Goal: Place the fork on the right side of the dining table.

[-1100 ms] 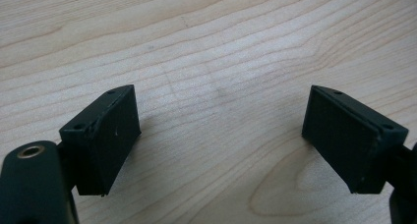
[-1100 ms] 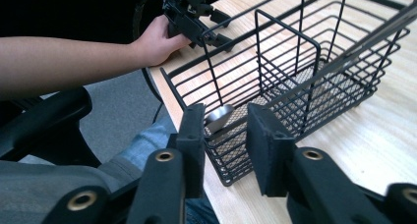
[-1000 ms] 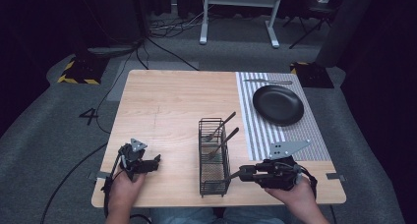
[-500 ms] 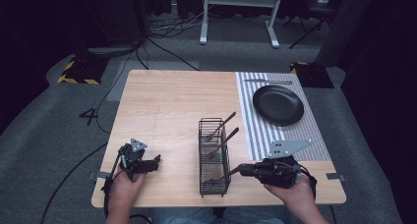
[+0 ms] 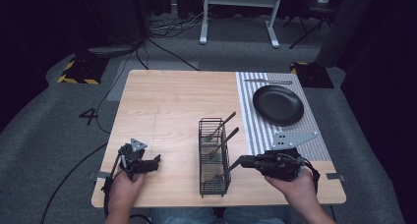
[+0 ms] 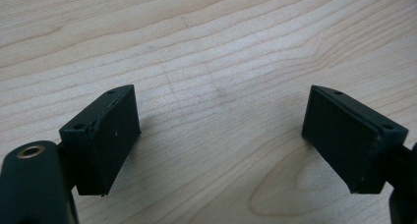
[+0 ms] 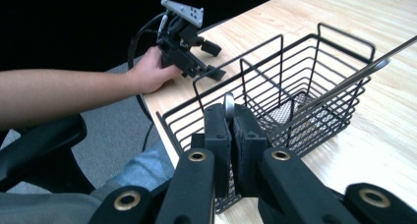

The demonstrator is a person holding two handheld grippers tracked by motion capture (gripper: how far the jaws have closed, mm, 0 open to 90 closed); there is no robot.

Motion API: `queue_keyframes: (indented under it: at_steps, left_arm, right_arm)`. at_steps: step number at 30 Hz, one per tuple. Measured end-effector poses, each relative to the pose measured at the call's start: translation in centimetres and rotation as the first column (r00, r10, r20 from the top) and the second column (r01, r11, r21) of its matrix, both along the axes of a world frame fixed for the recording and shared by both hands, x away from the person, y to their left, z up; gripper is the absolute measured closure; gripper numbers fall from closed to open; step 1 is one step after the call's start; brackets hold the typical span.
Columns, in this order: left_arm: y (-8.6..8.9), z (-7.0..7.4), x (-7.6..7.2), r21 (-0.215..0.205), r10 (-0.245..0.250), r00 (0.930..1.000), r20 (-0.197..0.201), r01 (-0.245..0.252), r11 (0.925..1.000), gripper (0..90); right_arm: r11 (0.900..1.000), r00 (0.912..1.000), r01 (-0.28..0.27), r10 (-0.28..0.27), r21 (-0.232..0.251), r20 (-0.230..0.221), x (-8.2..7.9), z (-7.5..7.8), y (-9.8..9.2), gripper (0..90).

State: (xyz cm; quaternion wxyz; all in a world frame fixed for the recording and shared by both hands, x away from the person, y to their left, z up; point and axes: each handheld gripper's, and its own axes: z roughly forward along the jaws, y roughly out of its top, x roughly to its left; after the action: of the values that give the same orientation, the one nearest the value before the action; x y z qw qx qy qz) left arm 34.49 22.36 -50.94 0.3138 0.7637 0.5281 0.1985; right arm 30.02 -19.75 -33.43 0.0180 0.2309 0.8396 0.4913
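A black wire basket (image 5: 215,187) stands at the table's front middle, with two utensils (image 5: 221,126) leaning out of its far end. My right gripper (image 5: 242,161) sits just right of the basket, shut on the handle of a third utensil (image 5: 227,169) that slants down into the basket's near compartment. In the right gripper view the silver handle end (image 7: 228,105) pokes up between the closed pads of that gripper (image 7: 230,130), with the basket (image 7: 295,86) right behind. My left gripper (image 5: 156,161) rests at the front left, open over bare wood (image 6: 221,135).
A black plate (image 5: 278,104) lies on a striped placemat (image 5: 248,130) at the right, with a piece of cutlery (image 5: 268,81) beyond it. The person's other hand with the left gripper (image 7: 214,62) is seen past the basket. The table edge runs close to both hands.
My right gripper has shifted slightly with the utensil, whose tip now dips into the basket. The left gripper has stayed in place.
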Motion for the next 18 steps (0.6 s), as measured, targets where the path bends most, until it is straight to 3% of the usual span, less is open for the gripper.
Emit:
queue_keyframes:
  at_steps: [18]
  left_arm:
    - [0.0,0.0,0.0,-0.001,0.001,1.0000,0.000,-0.001,1.0000,14.4]
  right_arm:
    - [0.992,0.9995,0.033,-0.032,0.119,-0.005,1.0,2.7,-2.0,87.2]
